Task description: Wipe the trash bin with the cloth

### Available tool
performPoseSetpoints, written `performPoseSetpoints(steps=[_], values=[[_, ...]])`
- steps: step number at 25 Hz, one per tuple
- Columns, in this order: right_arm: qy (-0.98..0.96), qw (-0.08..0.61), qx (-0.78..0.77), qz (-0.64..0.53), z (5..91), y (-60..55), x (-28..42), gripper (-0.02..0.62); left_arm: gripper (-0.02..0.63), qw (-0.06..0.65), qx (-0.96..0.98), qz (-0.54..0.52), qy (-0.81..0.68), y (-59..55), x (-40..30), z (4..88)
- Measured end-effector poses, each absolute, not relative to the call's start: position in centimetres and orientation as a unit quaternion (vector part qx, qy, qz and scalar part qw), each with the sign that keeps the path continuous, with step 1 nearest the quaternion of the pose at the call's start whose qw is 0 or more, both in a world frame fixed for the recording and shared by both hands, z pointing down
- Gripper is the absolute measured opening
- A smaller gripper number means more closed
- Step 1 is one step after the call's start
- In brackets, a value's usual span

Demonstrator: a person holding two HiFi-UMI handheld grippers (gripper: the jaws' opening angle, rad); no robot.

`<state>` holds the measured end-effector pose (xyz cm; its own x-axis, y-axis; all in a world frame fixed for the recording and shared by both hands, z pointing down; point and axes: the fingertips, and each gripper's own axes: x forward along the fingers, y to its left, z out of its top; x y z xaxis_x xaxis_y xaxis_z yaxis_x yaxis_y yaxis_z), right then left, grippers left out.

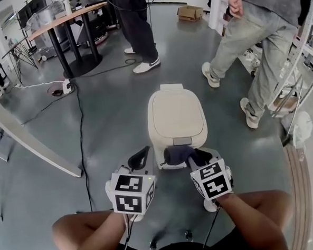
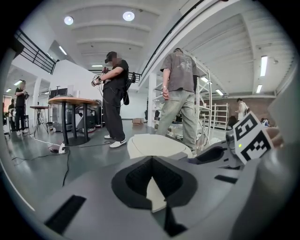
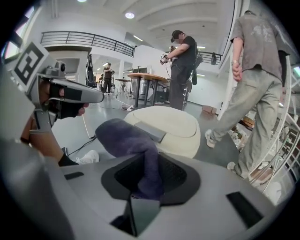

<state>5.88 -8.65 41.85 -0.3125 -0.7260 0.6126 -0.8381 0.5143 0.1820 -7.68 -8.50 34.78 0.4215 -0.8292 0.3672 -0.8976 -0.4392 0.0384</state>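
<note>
The cream trash bin (image 1: 177,118) stands on the grey floor (image 1: 108,114) right in front of the crouching person, its lid shut and its near edge turned toward them. A dark cloth (image 1: 175,155) lies bunched against that near edge of the lid, just at the small grey latch. The right hand-held gripper (image 1: 193,157) pinches it. In the right gripper view a fold of the cloth (image 3: 126,138) runs down between the pads while the rest bulges out toward the bin (image 3: 173,126).

The left hand-held gripper (image 1: 142,152) hangs just beside the bin's near left corner, not touching it as far as I can see. Its jaws are pressed together at the tips with nothing between them, and the bin (image 2: 152,145) shows beyond.

I'd say the wiping is at its start or early on. The cloth is gripped and at the lid's near rim, but the broad top and the sides show no sign either way of having been wiped.

A black cable (image 1: 82,131) trails over the floor to the left, and two people (image 1: 139,22) stand farther off.
</note>
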Motion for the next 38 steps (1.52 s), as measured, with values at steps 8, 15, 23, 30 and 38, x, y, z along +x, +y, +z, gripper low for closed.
performPoseSetpoints(steps=[8, 15, 23, 30, 38], values=[[-0.796, 0.325, 0.504, 0.086, 42.1, -8.7, 8.5, 0.098, -0.002, 0.118, 0.832, 0.157, -0.519, -8.5, -7.5, 35.5], [-0.778, 0.325, 0.53, 0.095, 42.0, -8.5, 10.6, 0.098, -0.002, 0.115, 0.834, 0.159, -0.515, -7.8, -7.2, 35.4], [-0.824, 0.311, 0.468, 0.067, 40.6, -5.3, 5.5, 0.098, -0.002, 0.099, 0.831, 0.156, -0.525, -7.7, -8.9, 34.3], [-0.862, 0.321, 0.389, 0.054, 40.8, -5.9, -0.5, 0.098, -0.002, 0.137, 0.81, 0.115, -0.559, -9.1, -13.1, 33.8], [-0.858, 0.379, 0.346, -0.021, 43.6, -7.9, -4.6, 0.098, -0.002, 0.147, 0.793, 0.128, -0.577, -10.8, -15.3, 35.3]])
